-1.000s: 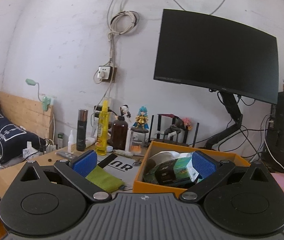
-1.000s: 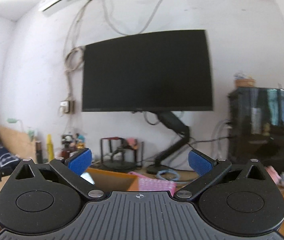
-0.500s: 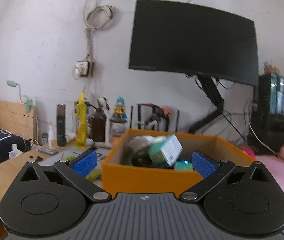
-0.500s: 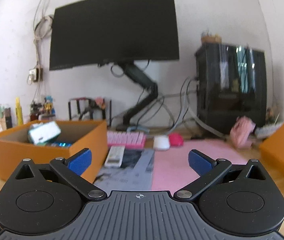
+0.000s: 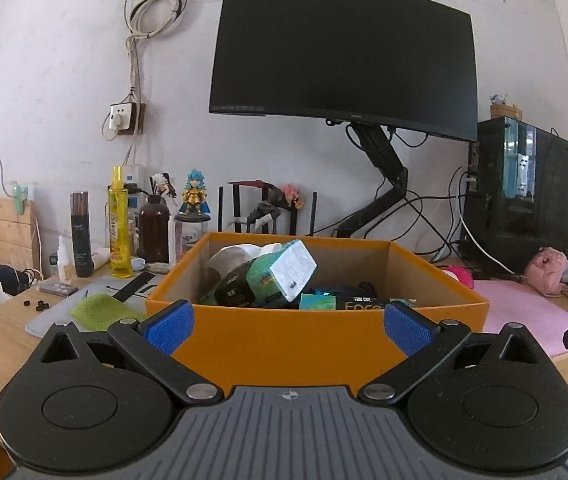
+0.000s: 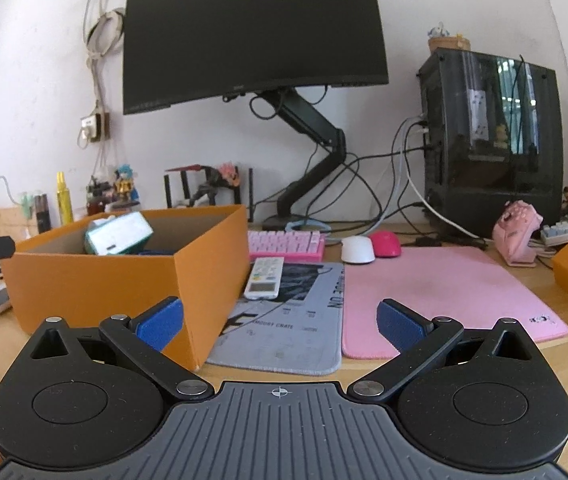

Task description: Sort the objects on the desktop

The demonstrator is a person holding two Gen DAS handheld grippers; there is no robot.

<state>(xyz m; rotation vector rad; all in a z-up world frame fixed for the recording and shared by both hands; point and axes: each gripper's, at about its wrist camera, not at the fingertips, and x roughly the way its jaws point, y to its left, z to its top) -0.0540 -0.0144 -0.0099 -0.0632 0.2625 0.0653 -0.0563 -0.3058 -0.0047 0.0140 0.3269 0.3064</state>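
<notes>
Orange box [image 5: 316, 344] on worktop [image 6: 364, 368], part-filled; white remote [image 6: 264, 278] just beside it: judged light, rigid, slick; best gripped across long sides. Left tool [image 5: 288, 326], right tool [image 6: 280, 322]: spread wide, empty.

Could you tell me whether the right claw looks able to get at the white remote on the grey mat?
Probably yes: the right claw is open and the white remote lies uncovered ahead.

Left gripper [image 5: 288, 326] and right gripper [image 6: 279, 322]: matte black bodies, ribbed grey centre plate with crosshair mark, round side discs, silver pivot screws, blue textured finger pads [image 5: 169, 326].
</notes>
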